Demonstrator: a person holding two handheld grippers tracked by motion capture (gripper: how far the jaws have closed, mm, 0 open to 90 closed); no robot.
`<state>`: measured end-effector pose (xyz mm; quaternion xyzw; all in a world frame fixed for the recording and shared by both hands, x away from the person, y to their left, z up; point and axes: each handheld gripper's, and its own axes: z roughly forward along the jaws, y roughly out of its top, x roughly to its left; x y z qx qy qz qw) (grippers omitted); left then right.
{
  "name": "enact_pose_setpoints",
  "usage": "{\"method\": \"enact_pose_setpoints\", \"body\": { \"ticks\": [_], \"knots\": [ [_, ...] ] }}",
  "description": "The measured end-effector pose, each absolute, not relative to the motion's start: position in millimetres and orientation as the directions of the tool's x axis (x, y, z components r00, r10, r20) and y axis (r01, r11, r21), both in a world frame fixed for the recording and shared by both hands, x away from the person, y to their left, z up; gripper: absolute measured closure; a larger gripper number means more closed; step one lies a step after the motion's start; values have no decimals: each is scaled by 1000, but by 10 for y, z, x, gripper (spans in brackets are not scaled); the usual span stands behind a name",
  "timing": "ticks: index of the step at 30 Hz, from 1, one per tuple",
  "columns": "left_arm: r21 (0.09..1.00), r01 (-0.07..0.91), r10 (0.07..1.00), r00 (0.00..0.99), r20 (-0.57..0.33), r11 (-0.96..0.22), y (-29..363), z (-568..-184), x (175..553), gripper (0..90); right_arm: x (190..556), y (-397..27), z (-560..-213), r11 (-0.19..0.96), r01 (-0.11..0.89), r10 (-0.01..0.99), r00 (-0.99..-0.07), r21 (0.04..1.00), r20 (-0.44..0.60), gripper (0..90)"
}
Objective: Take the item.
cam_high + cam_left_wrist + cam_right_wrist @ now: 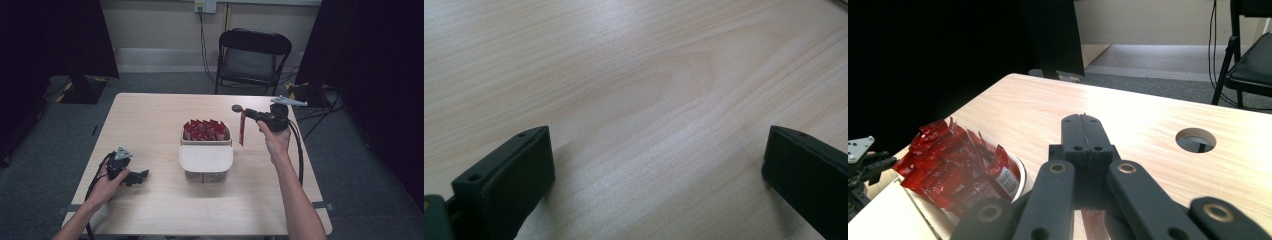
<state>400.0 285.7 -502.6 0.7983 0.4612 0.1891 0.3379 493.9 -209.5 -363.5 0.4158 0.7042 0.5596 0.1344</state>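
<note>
Left claw (142, 176): rests low on the near-left tabletop (150, 125), held in the left hand (107, 182). In the left gripper view its jaws stand wide apart over bare wood, nothing between them; released.

Right claw (239, 109): raised above the right side of the tabletop, held in the right hand (275, 140), pointing left. In the right gripper view the jaws are pressed together. A red packet (242, 129) hangs straight down from the tips in the high view, right of the tub and apart from it; clenched on the packet. The right gripper view shows a sliver of red (1093, 220) below the jaws.

Tub (206, 150): white, at the tabletop centre, between the two claws. Its far part is packed with red packets (205, 130) standing on end. Its white lid (206, 157) covers the near part.

Tabletop: light wood, with a round hole (1196, 140) seen in the right gripper view.

Surroundings: black folding chair (252, 55) beyond the far edge, on grey floor.
</note>
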Motion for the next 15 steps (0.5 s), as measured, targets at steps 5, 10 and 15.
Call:
{"method": "enact_pose_setpoints", "body": {
  "ticks": [5, 10, 15],
  "knots": [
    [712, 609, 863, 506, -9, -349, 2859, -5024, 3999, 0, 4977, -2046, -3727, 48, 448, 735, -621, 893, 273, 900],
    [712, 609, 863, 506, -9, -349, 2859, -5024, 3999, 0, 5002, -2016, -3805, 58, 457, 735, -621, 887, 272, 900],
    [712, 608, 861, 508, -10, -351, 2861, -5024, 3998, 0, 5002, -1990, -3831, 66, 460, 733, -625, 885, 270, 900]
  ]
}}
